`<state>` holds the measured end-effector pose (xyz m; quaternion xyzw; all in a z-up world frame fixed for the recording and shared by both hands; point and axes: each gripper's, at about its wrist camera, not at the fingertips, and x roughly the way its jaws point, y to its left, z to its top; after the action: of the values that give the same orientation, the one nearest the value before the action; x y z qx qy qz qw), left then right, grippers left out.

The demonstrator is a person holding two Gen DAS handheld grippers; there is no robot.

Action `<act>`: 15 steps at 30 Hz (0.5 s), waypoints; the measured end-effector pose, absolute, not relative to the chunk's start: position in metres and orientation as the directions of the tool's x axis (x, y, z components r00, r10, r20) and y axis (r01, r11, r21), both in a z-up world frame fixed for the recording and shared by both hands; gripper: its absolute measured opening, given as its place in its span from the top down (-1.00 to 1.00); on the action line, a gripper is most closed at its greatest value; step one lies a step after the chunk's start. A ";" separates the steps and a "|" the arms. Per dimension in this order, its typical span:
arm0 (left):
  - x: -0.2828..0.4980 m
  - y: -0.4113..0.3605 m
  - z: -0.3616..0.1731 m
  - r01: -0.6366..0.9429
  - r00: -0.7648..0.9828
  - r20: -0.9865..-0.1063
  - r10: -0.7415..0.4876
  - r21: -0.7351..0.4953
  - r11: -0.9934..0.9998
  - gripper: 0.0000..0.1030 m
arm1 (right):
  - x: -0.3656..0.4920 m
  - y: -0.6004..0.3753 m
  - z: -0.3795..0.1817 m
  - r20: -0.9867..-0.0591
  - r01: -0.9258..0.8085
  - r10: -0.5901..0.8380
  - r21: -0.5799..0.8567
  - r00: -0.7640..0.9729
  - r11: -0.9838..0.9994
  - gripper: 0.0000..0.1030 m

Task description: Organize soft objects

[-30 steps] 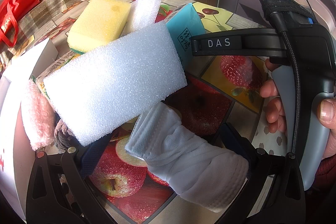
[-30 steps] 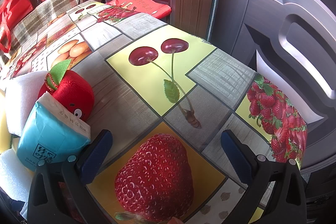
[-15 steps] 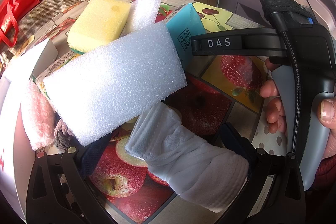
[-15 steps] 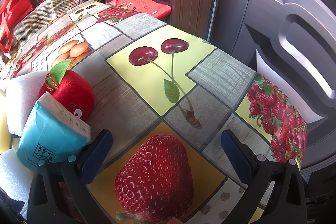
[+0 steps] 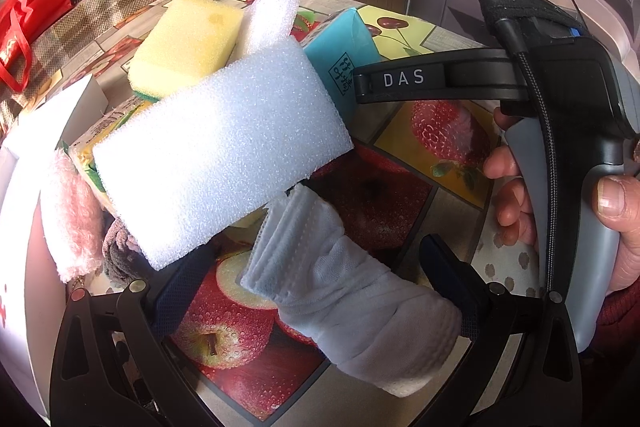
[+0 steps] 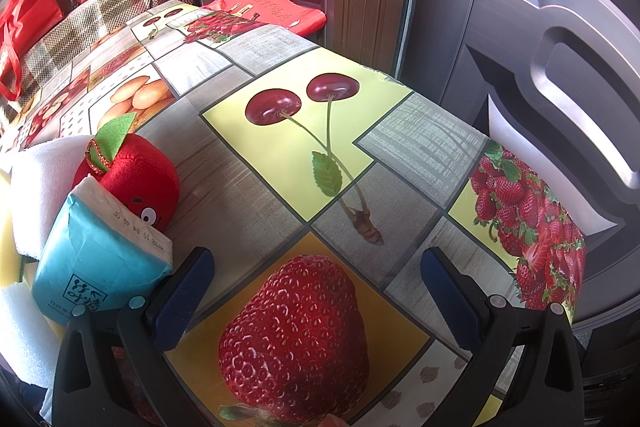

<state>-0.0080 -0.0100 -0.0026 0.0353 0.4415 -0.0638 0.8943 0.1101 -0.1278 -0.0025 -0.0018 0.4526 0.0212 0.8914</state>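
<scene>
The left gripper [image 5: 312, 271], jaws apart, frames a rolled white cloth [image 5: 352, 291] at lower centre. A white foam block [image 5: 220, 155] fills mid-frame; the white box [image 5: 24, 187] at left possibly holds a pink towel [image 5: 72, 219]. The right gripper [image 6: 316, 291], jaws apart, holds nothing.

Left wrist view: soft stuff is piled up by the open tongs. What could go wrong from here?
1. The white foam block lies tilted across the pile and partly over the left tongs; closing on the white cloth roll could snag it.
2. The yellow sponge and blue tissue pack crowd against the foam, so a nudge might shift several things together.
</scene>
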 end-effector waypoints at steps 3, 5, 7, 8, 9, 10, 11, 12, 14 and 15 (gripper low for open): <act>-0.022 -0.008 0.007 0.167 0.643 -0.757 -0.118 -0.012 0.986 -0.99 | 0.110 -0.128 -0.002 -0.807 -0.039 0.036 0.015 0.589 0.999 -1.00; -0.034 0.001 0.019 0.162 0.676 -0.725 -0.130 -0.025 0.986 -0.99 | 0.110 -0.128 -0.003 -0.807 -0.040 0.036 0.016 0.589 0.999 -1.00; -0.047 0.007 0.030 0.155 0.705 -0.695 -0.144 -0.047 0.987 -0.99 | 0.110 -0.128 -0.002 -0.807 -0.039 0.036 0.016 0.589 0.999 -1.00; -0.053 0.010 0.035 0.151 0.721 -0.677 -0.147 -0.054 0.987 -0.99 | 0.110 -0.128 -0.003 -0.807 -0.039 0.036 0.016 0.589 0.999 -1.00; -0.060 0.014 0.042 0.149 0.739 -0.657 -0.152 -0.062 0.987 -0.99 | 0.110 -0.128 -0.003 -0.807 -0.039 0.036 0.016 0.589 0.999 -1.00; -0.067 0.018 0.048 0.145 0.757 -0.635 -0.155 -0.068 0.987 -0.99 | 0.110 -0.128 -0.002 -0.807 -0.039 0.036 0.016 0.589 0.999 -1.00; -0.073 0.023 0.055 0.133 0.775 -0.614 -0.150 -0.074 0.988 -0.99 | 0.110 -0.128 -0.003 -0.807 -0.039 0.036 0.016 0.589 0.999 -1.00; -0.079 0.029 0.061 0.116 0.790 -0.597 -0.140 -0.079 0.990 -0.99 | 0.110 -0.128 -0.003 -0.807 -0.039 0.036 0.016 0.589 0.999 -1.00; -0.090 0.046 0.071 0.069 0.817 -0.566 -0.112 -0.097 0.993 -0.99 | 0.110 -0.128 -0.003 -0.807 -0.040 0.036 0.016 0.589 0.999 -1.00; -0.096 0.055 0.076 0.039 0.830 -0.550 -0.093 -0.109 0.993 -0.99 | 0.110 -0.128 -0.002 -0.807 -0.040 0.036 0.016 0.589 0.999 -1.00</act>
<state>-0.0962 0.0555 0.0763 -0.0464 0.2897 -0.0347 0.9553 0.1100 -0.1280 -0.0025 -0.0018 0.4528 0.0213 0.8914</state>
